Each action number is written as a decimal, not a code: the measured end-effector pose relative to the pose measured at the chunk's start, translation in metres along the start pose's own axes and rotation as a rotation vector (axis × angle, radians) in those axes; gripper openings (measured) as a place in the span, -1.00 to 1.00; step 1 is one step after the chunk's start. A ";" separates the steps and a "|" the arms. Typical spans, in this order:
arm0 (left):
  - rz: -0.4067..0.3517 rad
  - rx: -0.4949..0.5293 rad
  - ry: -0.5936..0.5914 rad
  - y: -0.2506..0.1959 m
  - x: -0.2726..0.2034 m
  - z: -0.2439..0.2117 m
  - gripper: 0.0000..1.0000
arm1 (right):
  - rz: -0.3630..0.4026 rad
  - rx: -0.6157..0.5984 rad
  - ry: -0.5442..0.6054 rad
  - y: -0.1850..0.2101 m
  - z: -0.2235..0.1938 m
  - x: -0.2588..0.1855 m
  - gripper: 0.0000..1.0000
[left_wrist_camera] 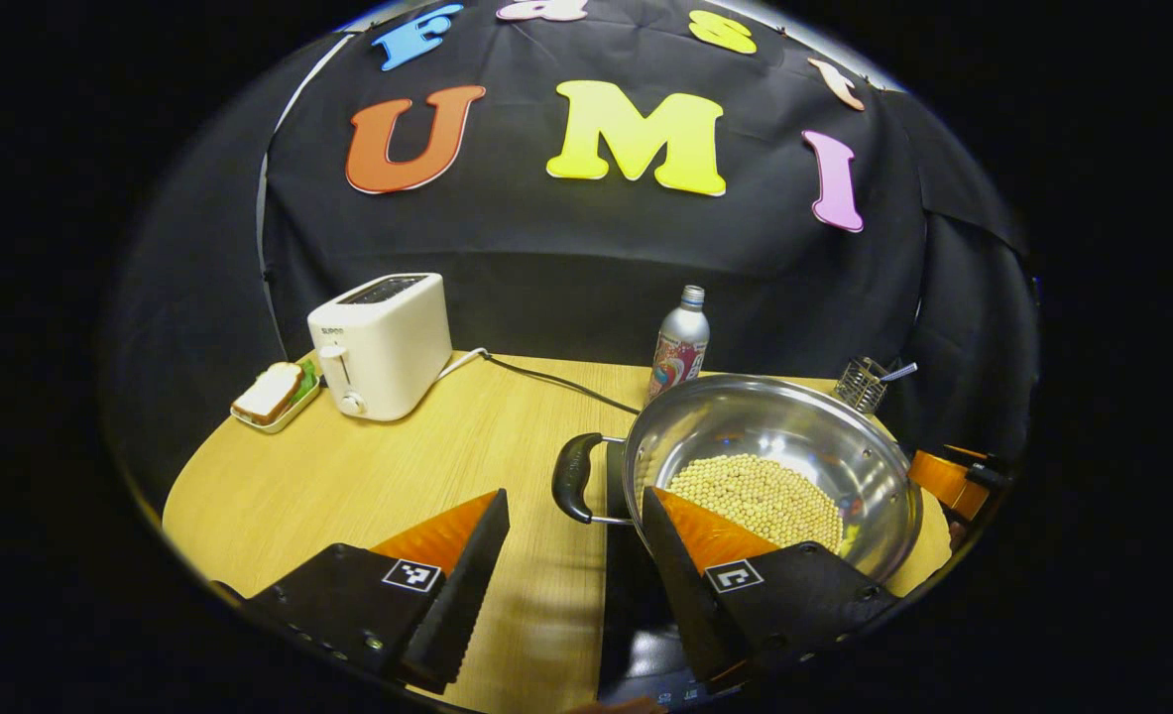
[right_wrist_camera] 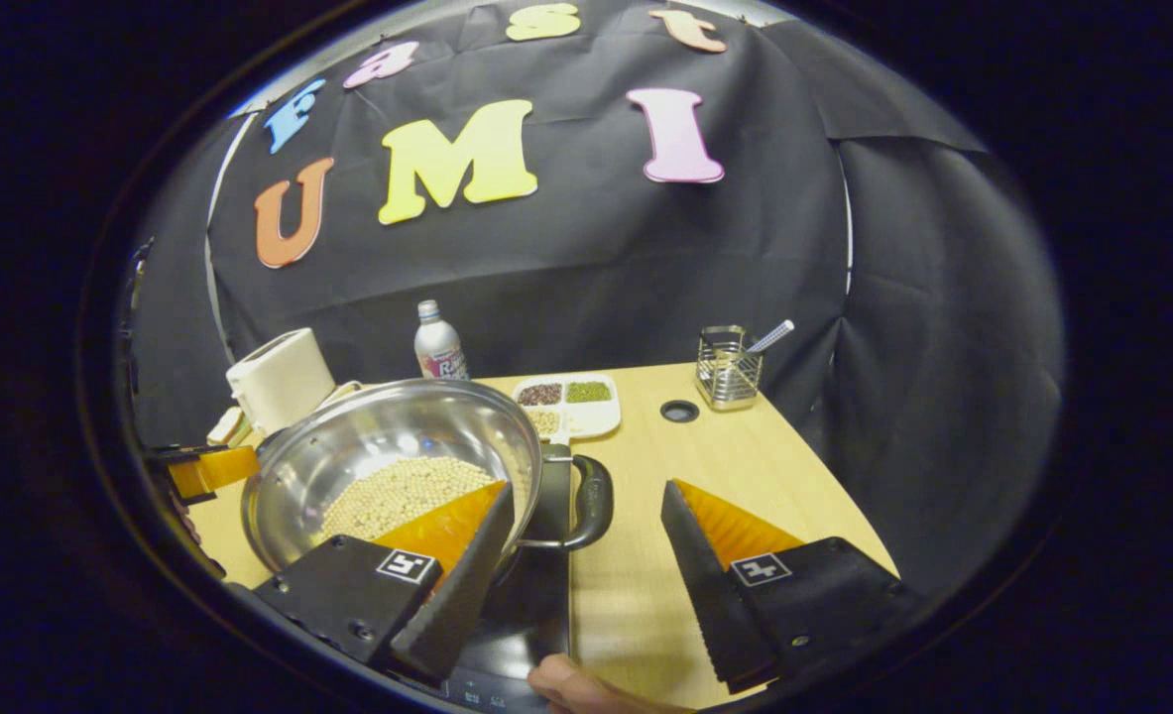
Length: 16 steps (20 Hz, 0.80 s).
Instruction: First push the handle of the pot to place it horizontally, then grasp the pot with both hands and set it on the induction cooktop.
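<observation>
A steel pot (left_wrist_camera: 794,436) holding pale beans (left_wrist_camera: 760,496) rests on the black induction cooktop (left_wrist_camera: 626,595). Its black left handle (left_wrist_camera: 572,478) lies level, right at the tips of my left gripper (left_wrist_camera: 574,496), which is open with its right finger against the pot's wall. In the right gripper view the pot (right_wrist_camera: 388,446) sits on the cooktop (right_wrist_camera: 536,595), and its other black handle (right_wrist_camera: 596,501) lies between the tips of my right gripper (right_wrist_camera: 586,488), also open. Neither handle is pressed from both sides. The right gripper (left_wrist_camera: 953,478) also shows beyond the pot in the left gripper view.
On the wooden table (left_wrist_camera: 348,486) a white toaster (left_wrist_camera: 380,342) stands at the back left beside a sandwich tray (left_wrist_camera: 274,395), its cord running toward a bottle (left_wrist_camera: 680,342). A divided plate of beans (right_wrist_camera: 571,402), a wire holder (right_wrist_camera: 728,369) and a table hole (right_wrist_camera: 680,411) lie right.
</observation>
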<state>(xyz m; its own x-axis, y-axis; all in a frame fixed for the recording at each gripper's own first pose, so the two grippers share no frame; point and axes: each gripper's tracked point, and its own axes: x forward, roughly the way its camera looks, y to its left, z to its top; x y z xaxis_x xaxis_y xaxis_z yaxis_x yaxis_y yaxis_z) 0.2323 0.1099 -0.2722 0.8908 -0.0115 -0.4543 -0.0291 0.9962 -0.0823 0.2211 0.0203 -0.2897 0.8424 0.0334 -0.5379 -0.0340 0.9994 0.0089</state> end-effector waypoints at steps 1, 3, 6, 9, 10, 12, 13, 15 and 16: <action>-0.005 0.004 -0.018 -0.001 -0.010 0.002 0.63 | -0.003 0.004 -0.011 -0.001 0.002 -0.010 0.92; 0.002 0.024 -0.047 0.004 -0.030 0.004 0.62 | -0.015 0.032 -0.054 -0.004 0.009 -0.030 0.92; 0.027 0.029 -0.078 0.009 -0.058 0.001 0.88 | -0.013 0.055 -0.116 -0.004 0.013 -0.064 0.90; 0.026 0.015 -0.117 0.006 -0.088 -0.001 0.92 | -0.025 0.027 -0.141 -0.008 0.008 -0.095 0.88; 0.019 0.009 -0.134 0.004 -0.097 -0.001 0.92 | -0.024 0.013 -0.156 -0.008 0.007 -0.106 0.88; 0.007 0.009 -0.166 -0.002 -0.119 -0.002 0.92 | -0.017 -0.011 -0.189 -0.008 0.005 -0.125 0.87; 0.007 0.020 -0.181 -0.003 -0.129 -0.001 0.92 | -0.010 -0.024 -0.205 -0.007 0.003 -0.134 0.92; 0.038 0.023 -0.213 0.001 -0.149 0.000 0.92 | 0.004 -0.051 -0.241 -0.005 0.003 -0.155 0.93; 0.051 0.027 -0.223 0.004 -0.159 -0.001 0.92 | 0.001 -0.056 -0.256 -0.006 0.004 -0.167 0.93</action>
<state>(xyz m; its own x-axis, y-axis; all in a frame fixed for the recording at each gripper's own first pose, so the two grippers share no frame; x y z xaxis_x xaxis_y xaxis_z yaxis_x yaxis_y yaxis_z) 0.0903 0.1150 -0.2018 0.9668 0.0555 -0.2495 -0.0674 0.9970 -0.0393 0.0825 0.0086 -0.1969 0.9508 0.0429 -0.3068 -0.0584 0.9974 -0.0416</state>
